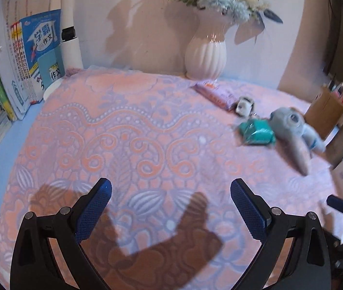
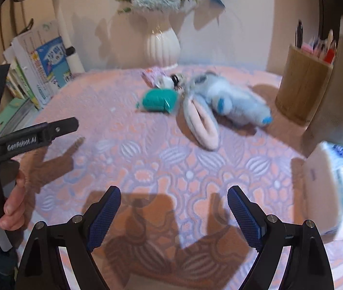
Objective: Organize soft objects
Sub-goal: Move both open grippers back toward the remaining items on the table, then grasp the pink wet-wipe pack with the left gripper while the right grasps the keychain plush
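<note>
the left hand-held gripper [image 1: 171, 192] and right hand-held gripper [image 2: 174, 199] both hung spread and empty over the blanket-covered counter [image 2: 132, 149]. largest, the blue plush rabbit [image 2: 232, 102] lay far right near the wooden pen holder [image 2: 302, 84]: light, squashy, best pinched at the body, since the floppy ears would likely dangle. just beside it, the teal pouch [image 2: 158, 100] looked soft, slightly slick.

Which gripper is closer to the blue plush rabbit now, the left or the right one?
Right, by a modest margin. The right gripper hovers open with the plush rabbit ahead, slightly to its right. The left gripper is open too, with the rabbit farther off to its right.
</note>
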The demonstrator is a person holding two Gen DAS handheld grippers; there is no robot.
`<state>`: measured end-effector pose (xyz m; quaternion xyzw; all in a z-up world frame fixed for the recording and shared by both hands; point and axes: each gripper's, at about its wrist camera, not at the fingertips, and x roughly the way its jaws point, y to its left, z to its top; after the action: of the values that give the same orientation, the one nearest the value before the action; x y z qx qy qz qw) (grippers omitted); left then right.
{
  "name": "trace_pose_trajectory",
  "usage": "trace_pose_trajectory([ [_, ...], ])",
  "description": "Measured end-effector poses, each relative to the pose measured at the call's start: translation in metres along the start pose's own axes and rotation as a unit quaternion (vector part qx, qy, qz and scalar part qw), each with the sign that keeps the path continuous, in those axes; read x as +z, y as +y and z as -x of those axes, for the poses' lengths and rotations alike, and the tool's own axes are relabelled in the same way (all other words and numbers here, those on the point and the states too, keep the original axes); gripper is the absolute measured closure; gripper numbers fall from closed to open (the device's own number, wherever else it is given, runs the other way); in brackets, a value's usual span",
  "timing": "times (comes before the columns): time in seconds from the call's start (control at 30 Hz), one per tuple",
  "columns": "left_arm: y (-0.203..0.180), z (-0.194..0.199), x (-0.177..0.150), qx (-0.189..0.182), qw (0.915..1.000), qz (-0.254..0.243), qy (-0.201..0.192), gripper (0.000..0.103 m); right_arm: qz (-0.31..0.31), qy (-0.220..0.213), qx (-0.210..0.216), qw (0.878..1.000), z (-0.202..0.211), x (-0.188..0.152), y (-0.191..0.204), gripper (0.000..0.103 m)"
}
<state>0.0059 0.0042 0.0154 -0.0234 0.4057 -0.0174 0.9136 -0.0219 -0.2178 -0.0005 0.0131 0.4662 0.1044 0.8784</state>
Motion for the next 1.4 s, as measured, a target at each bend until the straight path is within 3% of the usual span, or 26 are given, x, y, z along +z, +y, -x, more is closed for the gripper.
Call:
trace_pose_trajectory([
  [0.27,-0.002,-0.009,-0.002,0.009,0.9998,-0.004,0.018,0.004,-0.035,0.008,0.013,0.999,-0.003,0.002,-0.015,0.013],
  [0.57,0.006,-0.003,0.007,-0.023,0.9985,0.023,0.044,0.005,-0.023,0.020,0.007,1.000,-0.003,0.004,-0.009,0.012],
  [0.67,0.004,0.014,0.028,-0.039,0.9981,0.023,0.042,0.004,-0.015,0.027,0.018,0.999,0.003,0.016,-0.003,0.012],
  [0.77,-0.005,0.013,0.061,0.005,0.9986,0.009,0.051,0.005,0.021,-0.007,0.008,1.000,0.022,0.052,0.015,0.012],
  [0.87,-0.006,-0.002,0.096,-0.046,0.9970,0.048,0.041,0.005,0.060,-0.024,-0.031,0.997,0.024,0.090,0.030,0.012],
  [0.93,-0.004,-0.027,0.117,-0.098,0.9884,0.102,0.055,0.005,0.088,-0.010,-0.043,0.995,0.008,0.116,0.037,0.016],
  [0.97,-0.004,-0.039,0.124,-0.119,0.9835,0.122,0.062,0.005,0.097,-0.004,-0.039,0.995,-0.004,0.129,0.037,0.024],
  [1.03,-0.010,-0.070,0.136,-0.149,0.9750,0.146,0.077,0.006,0.099,0.008,-0.006,0.995,-0.027,0.148,0.032,0.027],
  [1.27,-0.028,-0.141,0.141,-0.114,0.9772,0.150,0.099,0.018,0.089,0.058,0.053,0.993,-0.102,0.182,0.013,0.027],
  [1.4,-0.036,-0.147,0.137,-0.110,0.9820,0.133,0.077,0.018,0.104,0.073,0.032,0.991,-0.133,0.187,0.017,0.027],
])
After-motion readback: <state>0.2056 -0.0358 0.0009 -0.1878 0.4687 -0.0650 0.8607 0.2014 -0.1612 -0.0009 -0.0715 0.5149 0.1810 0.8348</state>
